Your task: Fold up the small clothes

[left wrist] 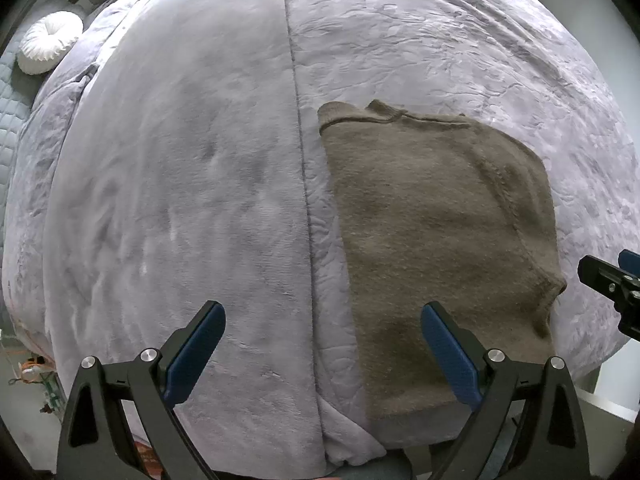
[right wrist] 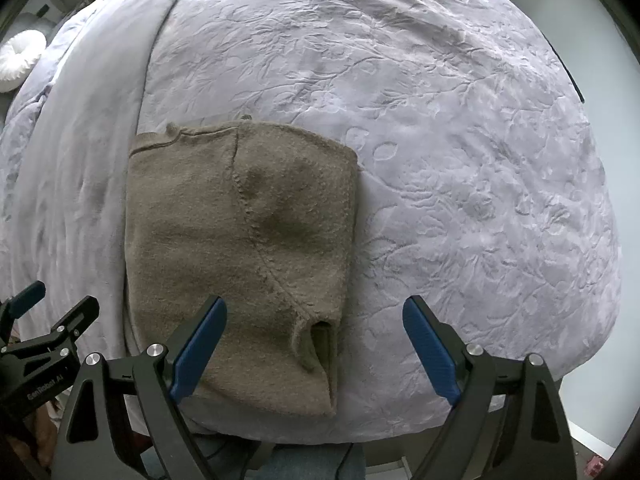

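**knit_nerd:** Both hand-held grippers are hanging over the bed with nothing in them. Left hand-held gripper [left wrist: 323, 344] has its blue pads spread wide and empty, and the right hand-held gripper [right wrist: 315, 340] is the same, jaws wide apart above the cloth. The small brown-grey knitted garment [right wrist: 240, 248] lies flat on the lavender plush bedspread [right wrist: 460, 160], close to the near edge of the bed, and it already looks doubled over into a rough rectangle.

**foldbot42:** Where exactly compared to the long seam in the bedspread [left wrist: 302, 184]?

**knit_nerd:** Just right of it in the left wrist view, running alongside it. A stitched seam line curves across the knit, and there's a small open cuff or sleeve end near the garment's near right corner.

**foldbot42:** How do you reckon it handles?

**knit_nerd:** My guess: light, soft, floppy, a bit stretchy, not slippery. The fuzzy knit should cling to the plush, so dragging would bunch it. I'd pinch the two near corners through all layers, lift clear, then lay it over toward the far edge. Grab only the top layer and the fold probably peels open.
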Demonstrator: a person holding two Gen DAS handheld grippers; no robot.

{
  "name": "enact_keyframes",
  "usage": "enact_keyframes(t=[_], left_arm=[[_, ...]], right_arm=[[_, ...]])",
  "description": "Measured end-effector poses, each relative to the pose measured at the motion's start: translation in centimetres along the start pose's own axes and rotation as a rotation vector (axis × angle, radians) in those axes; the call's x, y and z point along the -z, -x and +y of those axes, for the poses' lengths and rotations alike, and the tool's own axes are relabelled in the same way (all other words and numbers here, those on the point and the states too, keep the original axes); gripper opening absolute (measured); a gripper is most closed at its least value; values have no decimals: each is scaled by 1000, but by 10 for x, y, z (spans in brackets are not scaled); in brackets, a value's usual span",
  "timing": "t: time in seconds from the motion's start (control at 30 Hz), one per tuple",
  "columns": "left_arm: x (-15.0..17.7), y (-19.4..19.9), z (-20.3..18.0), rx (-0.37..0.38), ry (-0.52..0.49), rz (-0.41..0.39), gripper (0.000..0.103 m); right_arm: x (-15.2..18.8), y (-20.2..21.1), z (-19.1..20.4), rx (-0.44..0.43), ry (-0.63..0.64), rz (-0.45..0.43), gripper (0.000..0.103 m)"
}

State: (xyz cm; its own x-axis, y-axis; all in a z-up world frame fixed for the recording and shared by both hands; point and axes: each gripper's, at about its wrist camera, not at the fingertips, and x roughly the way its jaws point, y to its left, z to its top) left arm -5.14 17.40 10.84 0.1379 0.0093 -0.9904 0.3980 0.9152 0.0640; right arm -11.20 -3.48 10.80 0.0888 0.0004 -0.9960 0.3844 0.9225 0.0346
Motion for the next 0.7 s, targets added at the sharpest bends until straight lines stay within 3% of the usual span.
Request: enact_keyframes(t=[0.7], left_arm=[[-1, -1, 4, -2, 0, 4, 99]], right_arm=[[1, -2, 2, 2, 7, 12, 92]])
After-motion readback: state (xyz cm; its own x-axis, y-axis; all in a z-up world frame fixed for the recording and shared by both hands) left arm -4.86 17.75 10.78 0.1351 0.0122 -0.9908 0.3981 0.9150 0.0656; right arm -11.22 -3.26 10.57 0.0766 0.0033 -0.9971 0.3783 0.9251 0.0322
